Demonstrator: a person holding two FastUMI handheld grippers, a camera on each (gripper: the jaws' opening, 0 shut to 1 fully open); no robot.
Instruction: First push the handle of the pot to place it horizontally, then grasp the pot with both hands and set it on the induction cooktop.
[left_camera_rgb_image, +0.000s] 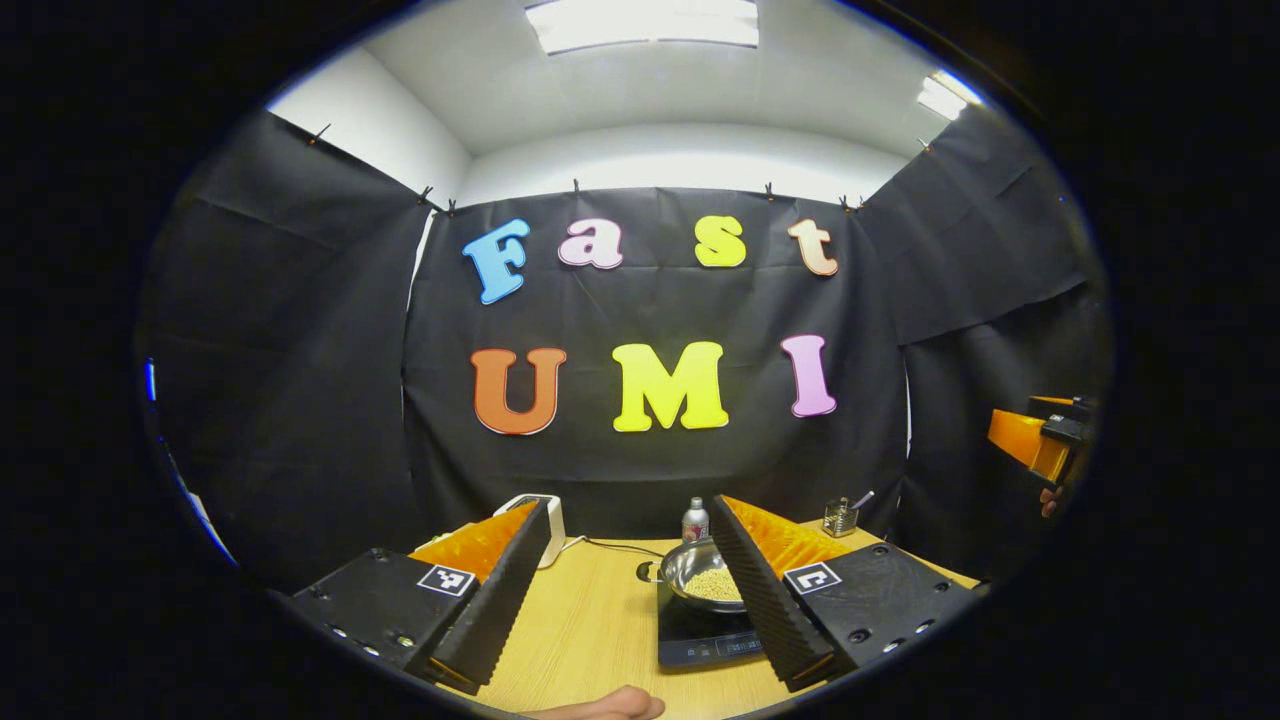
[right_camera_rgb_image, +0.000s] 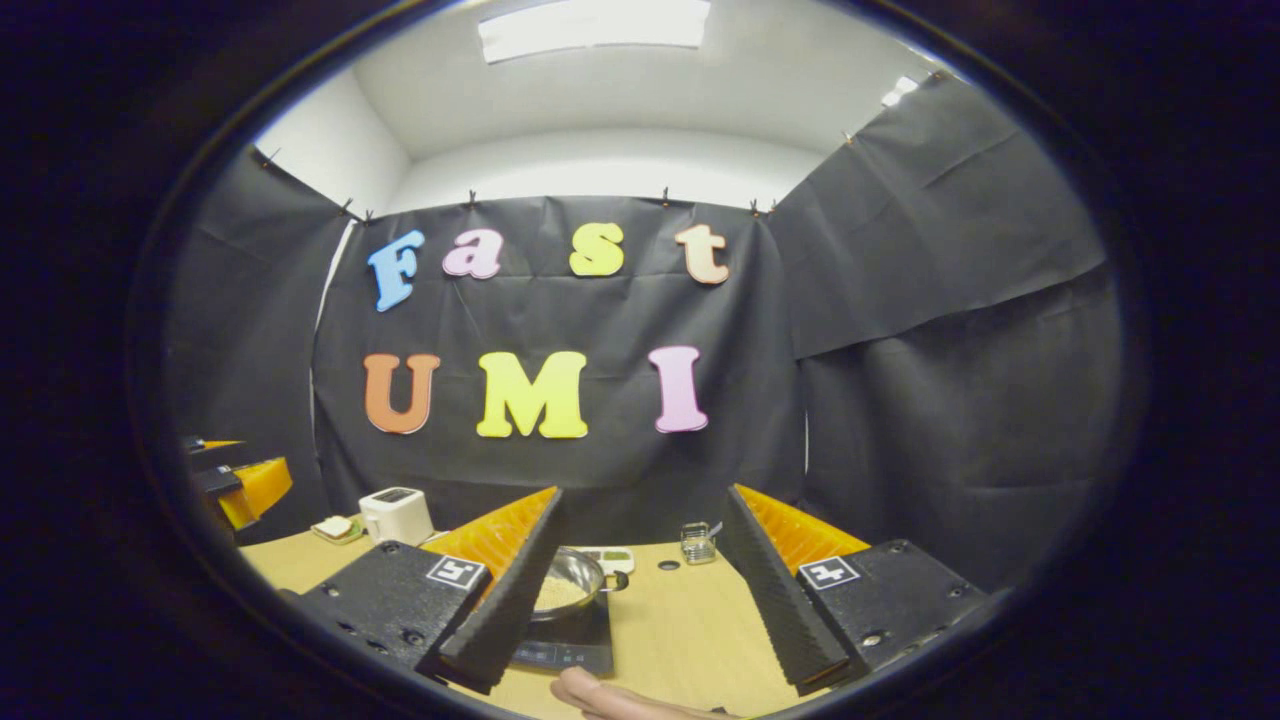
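Observation:
A steel pot (left_camera_rgb_image: 700, 572) holding pale grains sits on the black induction cooktop (left_camera_rgb_image: 695, 640) on the wooden table, just ahead of my left gripper (left_camera_rgb_image: 630, 515), which is open and holds nothing. Its right finger (left_camera_rgb_image: 765, 590) covers the pot's right side, and a small side handle (left_camera_rgb_image: 647, 571) shows on the pot's left. In the right gripper view the pot (right_camera_rgb_image: 572, 583) and cooktop (right_camera_rgb_image: 565, 648) lie behind the left finger (right_camera_rgb_image: 510, 590) of my open, empty right gripper (right_camera_rgb_image: 645, 500). The other gripper hangs raised at each view's edge (left_camera_rgb_image: 1040, 440) (right_camera_rgb_image: 240, 485).
A white toaster (right_camera_rgb_image: 395, 513) and a small plate (right_camera_rgb_image: 338, 528) stand at the table's back left. A bottle (left_camera_rgb_image: 695, 520) and a small wire holder (right_camera_rgb_image: 698, 543) stand near the back wall. A person's hand (right_camera_rgb_image: 620, 700) shows at the table's near edge.

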